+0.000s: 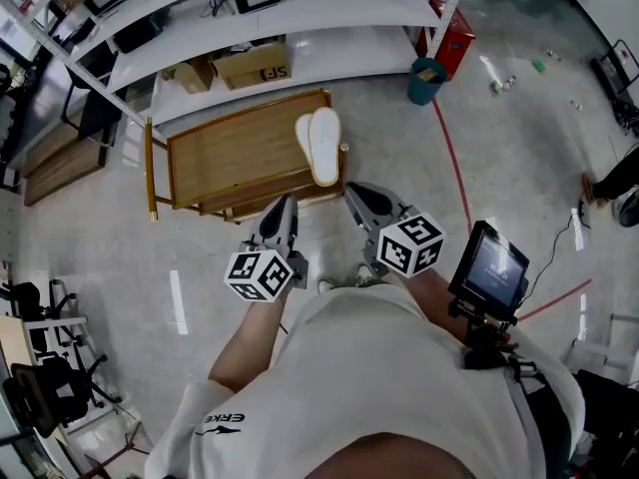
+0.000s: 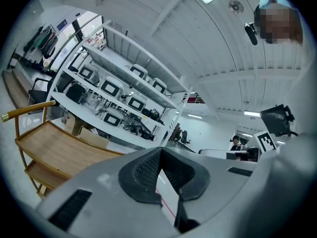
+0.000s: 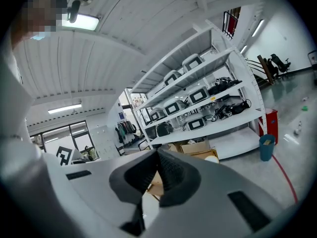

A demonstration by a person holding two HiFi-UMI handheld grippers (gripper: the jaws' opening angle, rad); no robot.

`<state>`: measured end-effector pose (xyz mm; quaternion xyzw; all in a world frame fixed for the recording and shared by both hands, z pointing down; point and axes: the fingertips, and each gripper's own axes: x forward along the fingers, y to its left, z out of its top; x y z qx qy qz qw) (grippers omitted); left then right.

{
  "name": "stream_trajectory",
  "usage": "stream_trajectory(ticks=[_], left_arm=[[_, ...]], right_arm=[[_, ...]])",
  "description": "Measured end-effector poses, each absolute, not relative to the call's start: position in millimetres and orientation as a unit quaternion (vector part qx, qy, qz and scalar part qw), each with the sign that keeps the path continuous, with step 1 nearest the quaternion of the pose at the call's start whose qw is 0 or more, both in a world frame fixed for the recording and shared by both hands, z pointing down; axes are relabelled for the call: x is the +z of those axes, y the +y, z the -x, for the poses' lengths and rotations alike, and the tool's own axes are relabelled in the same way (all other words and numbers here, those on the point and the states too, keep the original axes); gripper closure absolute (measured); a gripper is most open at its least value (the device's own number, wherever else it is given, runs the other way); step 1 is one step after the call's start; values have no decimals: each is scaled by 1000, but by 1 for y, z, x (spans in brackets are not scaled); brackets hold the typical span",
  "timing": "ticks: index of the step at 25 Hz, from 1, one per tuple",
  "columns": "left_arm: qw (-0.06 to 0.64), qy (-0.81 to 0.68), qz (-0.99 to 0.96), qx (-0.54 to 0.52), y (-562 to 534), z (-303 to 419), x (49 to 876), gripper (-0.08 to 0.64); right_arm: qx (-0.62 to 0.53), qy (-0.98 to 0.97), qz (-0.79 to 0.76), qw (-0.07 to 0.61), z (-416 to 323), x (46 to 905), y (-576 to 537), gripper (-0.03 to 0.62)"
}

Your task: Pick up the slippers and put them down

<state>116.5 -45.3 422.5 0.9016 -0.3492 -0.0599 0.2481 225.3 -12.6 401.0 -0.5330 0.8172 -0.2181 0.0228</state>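
The slippers (image 1: 319, 146) are seen lying together at the right end of the wooden tabletop (image 1: 230, 153). The left claw (image 1: 283, 208) and the right claw (image 1: 359, 196) are closed tight on nothing, short of the slippers. Whether the lift is done or yet to come cannot be judged.

1. We read "ERKE", with a small logo beside it, in black print on the person's white shirt (image 1: 399, 387); it stands upside down in the head view
2. We make out "SF" in dark print on the side of a cardboard box (image 1: 252, 66) on the low white shelf (image 1: 339, 53)
3. We see black-and-white square coded markers on the cubes of the left gripper (image 1: 283, 208) and the right gripper (image 1: 361, 196): patterns, not letters
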Motion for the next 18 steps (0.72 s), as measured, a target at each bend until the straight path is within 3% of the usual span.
stream_trajectory(ticks=[18], left_arm=[[248, -345, -904, -55, -33, -121, 421, 557]], right_arm=[[-221, 816, 533, 27, -223, 403, -1, 588]])
